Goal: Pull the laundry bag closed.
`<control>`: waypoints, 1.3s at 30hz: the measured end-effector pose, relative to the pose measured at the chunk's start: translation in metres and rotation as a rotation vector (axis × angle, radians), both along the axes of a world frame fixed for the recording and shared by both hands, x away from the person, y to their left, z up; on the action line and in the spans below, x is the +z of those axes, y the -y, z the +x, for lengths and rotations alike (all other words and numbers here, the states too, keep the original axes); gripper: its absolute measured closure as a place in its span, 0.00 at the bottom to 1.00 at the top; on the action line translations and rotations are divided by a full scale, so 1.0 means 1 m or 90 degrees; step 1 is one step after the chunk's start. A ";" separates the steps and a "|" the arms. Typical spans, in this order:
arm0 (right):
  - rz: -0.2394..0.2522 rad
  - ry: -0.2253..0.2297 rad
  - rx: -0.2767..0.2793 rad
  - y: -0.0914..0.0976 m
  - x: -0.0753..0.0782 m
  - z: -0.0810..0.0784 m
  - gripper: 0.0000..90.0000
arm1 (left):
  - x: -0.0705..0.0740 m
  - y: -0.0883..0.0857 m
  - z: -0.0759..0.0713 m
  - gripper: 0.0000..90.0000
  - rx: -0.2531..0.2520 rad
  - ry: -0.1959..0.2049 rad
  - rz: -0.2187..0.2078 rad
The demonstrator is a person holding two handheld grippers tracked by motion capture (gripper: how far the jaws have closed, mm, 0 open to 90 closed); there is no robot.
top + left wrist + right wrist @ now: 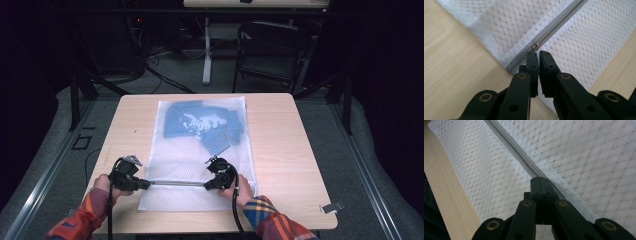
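Observation:
A white mesh laundry bag (200,155) lies flat on the wooden table (285,150), with blue clothing (200,122) showing through its far half. A grey zipper (175,183) runs across its near end. At the zipper's left end, my left gripper (146,184) has its jaws closed to a thin slit right behind the small metal zipper pull (536,46), apparently pinching its tab. My right gripper (206,186) sits at the right part of the zipper (524,160), shut on the bag's fabric along the zipper line. In the gripper views the left gripper (537,53) and right gripper (542,180) both press down on the mesh.
Bare table lies to both sides of the bag. A small grey clip (331,206) lies near the front right corner. Beyond the table stand a dark folding chair (270,50) and a white table leg (207,50) on the grey floor.

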State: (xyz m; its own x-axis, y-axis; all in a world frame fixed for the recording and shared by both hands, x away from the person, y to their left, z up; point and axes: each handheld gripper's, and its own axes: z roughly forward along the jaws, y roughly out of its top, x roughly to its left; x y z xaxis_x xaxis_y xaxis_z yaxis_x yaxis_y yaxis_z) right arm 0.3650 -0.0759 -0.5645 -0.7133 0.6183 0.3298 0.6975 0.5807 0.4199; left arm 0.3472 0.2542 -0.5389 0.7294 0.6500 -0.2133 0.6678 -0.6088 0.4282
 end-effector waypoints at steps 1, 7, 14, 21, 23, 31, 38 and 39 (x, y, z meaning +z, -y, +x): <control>-0.001 0.000 0.000 0.000 0.000 0.000 1.00 | 0.000 -0.001 0.000 0.96 -0.001 -0.001 -0.002; 0.017 -0.006 -0.013 0.000 -0.001 0.000 1.00 | 0.000 -0.004 0.000 0.96 0.005 -0.004 -0.007; 0.015 -0.006 -0.007 0.002 -0.001 0.001 1.00 | -0.001 -0.010 -0.001 0.96 0.015 -0.005 0.003; 0.016 -0.006 -0.006 0.002 -0.002 0.000 1.00 | -0.002 -0.015 -0.002 0.96 0.030 -0.006 0.018; 0.018 -0.006 -0.006 0.002 -0.002 0.000 1.00 | -0.003 -0.019 -0.002 0.96 0.035 -0.012 0.013; 0.019 -0.005 -0.010 0.002 -0.002 0.000 1.00 | -0.004 -0.022 -0.002 0.96 0.044 -0.015 0.018; 0.030 0.007 -0.004 0.003 -0.003 -0.002 1.00 | -0.004 -0.020 -0.003 0.96 0.042 -0.015 0.017; 0.041 0.003 -0.006 0.007 -0.004 -0.002 1.00 | -0.004 -0.020 -0.003 0.96 0.040 -0.016 0.018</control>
